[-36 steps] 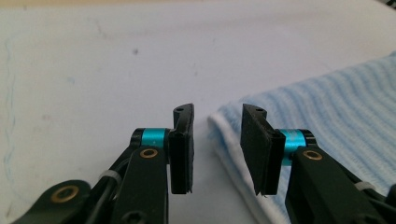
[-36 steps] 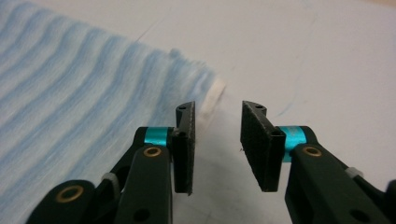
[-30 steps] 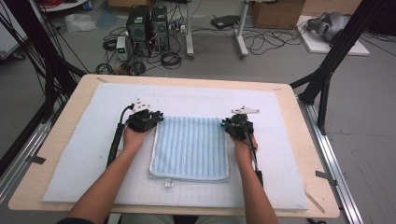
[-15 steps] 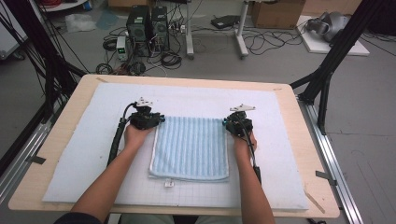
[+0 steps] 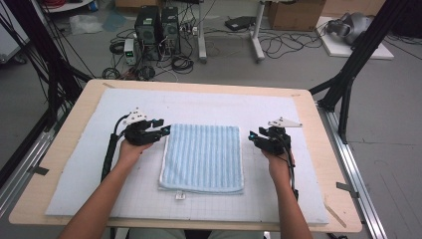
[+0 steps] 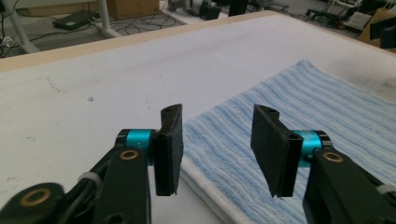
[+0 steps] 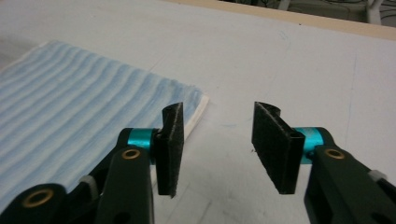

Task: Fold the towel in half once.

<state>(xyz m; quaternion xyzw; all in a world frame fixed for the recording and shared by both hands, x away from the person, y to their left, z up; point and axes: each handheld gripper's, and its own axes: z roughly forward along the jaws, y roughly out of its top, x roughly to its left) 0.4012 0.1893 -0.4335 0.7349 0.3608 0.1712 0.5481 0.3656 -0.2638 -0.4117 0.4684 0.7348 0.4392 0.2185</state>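
On the white mat [image 5: 209, 107] lies the folded blue towel [image 5: 203, 157], flat between both tools. Left gripper [image 5: 161, 132] and right gripper [image 5: 253, 137] have just been opening and stand released, nothing between their jaws. Earlier they sat at the towel's far corners; now they flank it, apart.

white mat [image 5: 209, 107] on wooden table [image 5: 328, 164] | computer towers [image 5: 158, 27] | cardboard box [image 5: 293, 14]

grey floor [image 5: 298, 64] strewn with cables [image 5: 278, 45], computer towers [image 5: 158, 30], cardboard box [image 5: 293, 12] behind.
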